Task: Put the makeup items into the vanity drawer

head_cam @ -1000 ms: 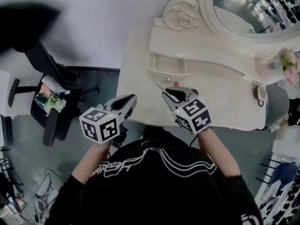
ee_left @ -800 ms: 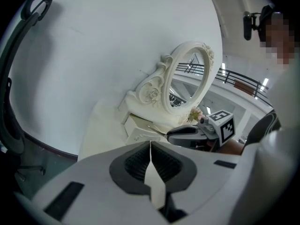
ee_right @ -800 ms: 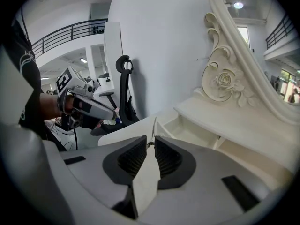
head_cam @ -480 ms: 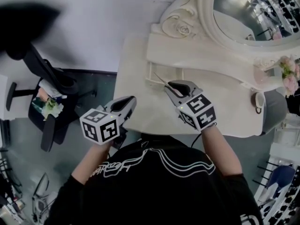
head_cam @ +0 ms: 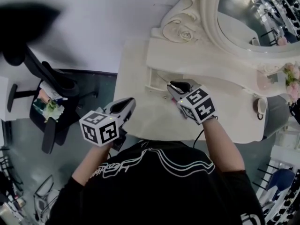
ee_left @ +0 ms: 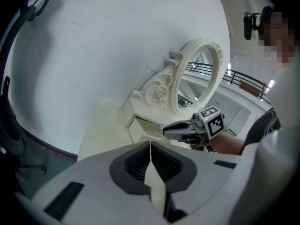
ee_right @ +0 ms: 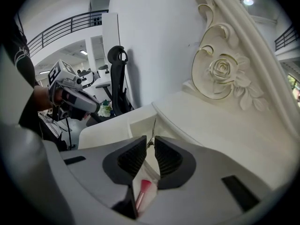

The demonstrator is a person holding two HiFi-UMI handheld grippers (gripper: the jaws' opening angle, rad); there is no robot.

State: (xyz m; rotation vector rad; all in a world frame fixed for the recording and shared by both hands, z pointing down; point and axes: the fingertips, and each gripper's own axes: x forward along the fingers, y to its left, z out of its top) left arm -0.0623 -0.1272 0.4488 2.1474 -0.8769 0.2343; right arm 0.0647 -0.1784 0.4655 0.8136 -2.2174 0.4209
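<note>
My right gripper (head_cam: 174,85) is shut on a thin metal makeup tool (head_cam: 164,79). The tool's tip points up-left over the open vanity drawer (head_cam: 155,80). In the right gripper view the tool (ee_right: 152,130) sticks out between the nearly closed jaws of the right gripper (ee_right: 150,146), with the drawer (ee_right: 139,121) just beyond. A pink-tipped makeup item (ee_right: 142,191) lies on the tabletop below those jaws. My left gripper (head_cam: 129,101) hangs at the vanity's near edge, shut and empty; its pads meet in the left gripper view (ee_left: 150,146).
The white vanity top (head_cam: 136,111) carries a raised shelf and an ornate oval mirror (head_cam: 243,22). A cup (head_cam: 260,106) and pink flowers (head_cam: 293,76) stand at the right end. A black office chair (head_cam: 47,83) is on the floor to the left.
My right gripper has carried the thin metal tool away from me, up to the open drawer. The left gripper has shifted only a little.
</note>
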